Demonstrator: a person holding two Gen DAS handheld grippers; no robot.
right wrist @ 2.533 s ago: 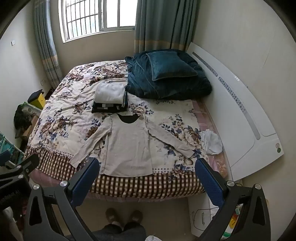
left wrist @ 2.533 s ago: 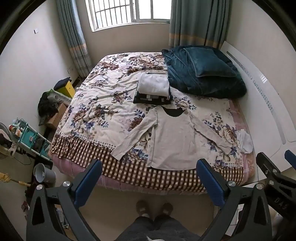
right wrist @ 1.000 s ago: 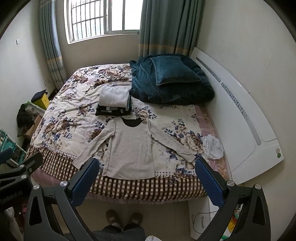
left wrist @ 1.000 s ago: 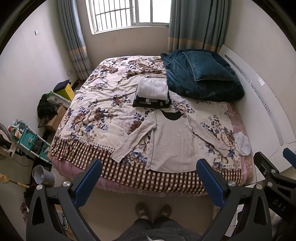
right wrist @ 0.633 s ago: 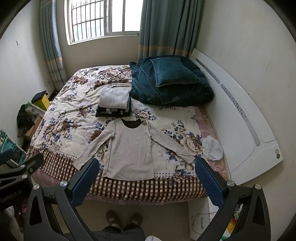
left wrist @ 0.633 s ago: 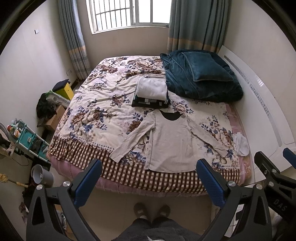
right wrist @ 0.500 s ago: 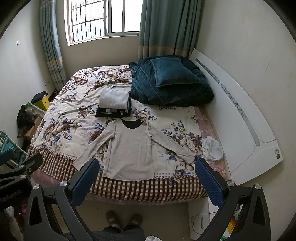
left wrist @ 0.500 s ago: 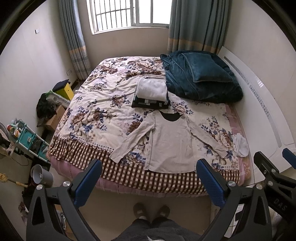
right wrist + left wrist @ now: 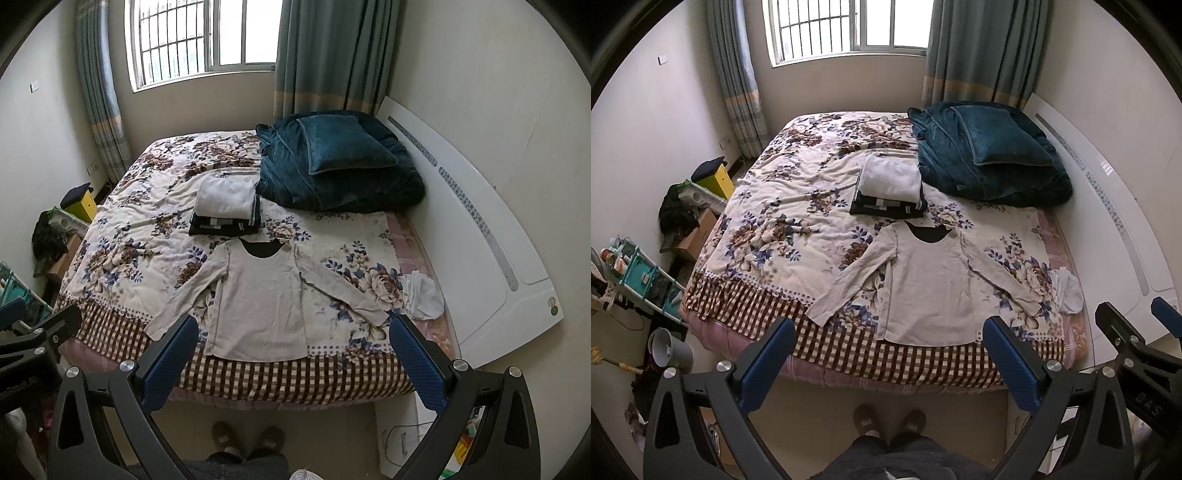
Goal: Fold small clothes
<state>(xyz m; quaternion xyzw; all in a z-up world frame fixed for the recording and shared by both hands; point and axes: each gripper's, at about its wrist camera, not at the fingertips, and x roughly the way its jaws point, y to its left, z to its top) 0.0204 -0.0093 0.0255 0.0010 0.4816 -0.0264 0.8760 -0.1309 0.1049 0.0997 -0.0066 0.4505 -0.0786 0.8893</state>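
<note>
Left wrist view: I hold both grippers, left [image 9: 886, 354] and right [image 9: 291, 350], spread wide, empty, short of the beige shirt [image 9: 931, 291]; folding unstarted, so next I reach its sleeves.

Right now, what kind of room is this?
A bedroom, most likely: a big bed with a pillow on a blanket, a shirt spread flat, and folded clothes stacked behind it.

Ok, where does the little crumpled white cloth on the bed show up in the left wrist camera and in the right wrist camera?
Left wrist view: the crumpled white cloth lies at the bed's right edge, right of centre, beside the headboard.
Right wrist view: the same crumpled white cloth sits right of centre, just above the right finger.
Shared landmark: in both views it lies just beyond the right sleeve cuff of the beige long-sleeved top.
</note>
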